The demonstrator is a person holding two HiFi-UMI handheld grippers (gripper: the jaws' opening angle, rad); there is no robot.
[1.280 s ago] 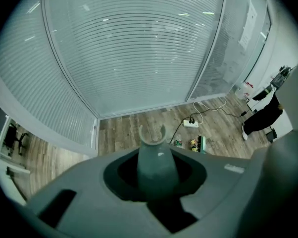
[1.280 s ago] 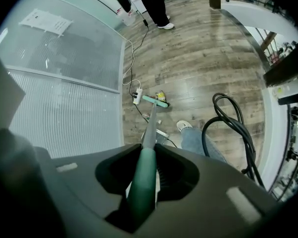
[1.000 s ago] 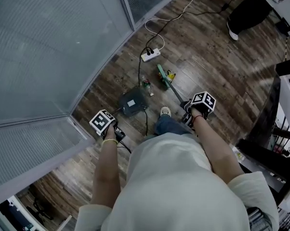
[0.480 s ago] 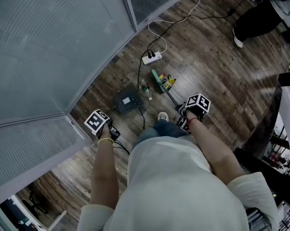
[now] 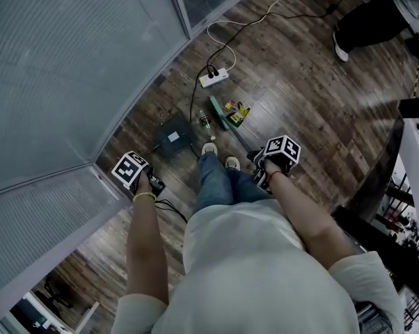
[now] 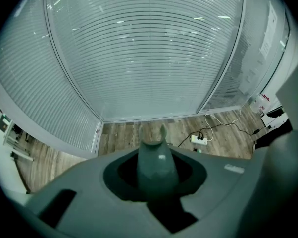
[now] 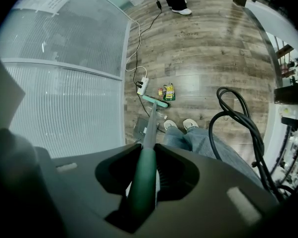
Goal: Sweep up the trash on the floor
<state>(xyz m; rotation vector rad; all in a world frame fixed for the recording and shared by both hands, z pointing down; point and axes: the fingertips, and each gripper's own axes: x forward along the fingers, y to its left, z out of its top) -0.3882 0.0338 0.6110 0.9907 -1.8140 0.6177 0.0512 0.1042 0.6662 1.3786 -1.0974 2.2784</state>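
On the wood floor (image 5: 300, 82), our right tongs (image 5: 257, 160) clamp the green broom (image 5: 219, 113) by its handle, and our left tongs (image 5: 154, 184) grip the dustpan (image 5: 173, 136) handle. The trash (image 5: 236, 110) (small colourful wrappers) lies just beside the broom head, well ahead of both.

Dark wood-plank floor (image 5: 300, 89). A frosted, ribbed glass wall (image 5: 70, 68) fills nine to eleven o'clock. At twelve o'clock lies a white power strip (image 5: 214, 78) with a looping white cable (image 5: 227, 22). A bystander's white shoe (image 5: 337, 47) is at one o'clock, and dark shelving (image 5: 415, 107) at three o'clock.
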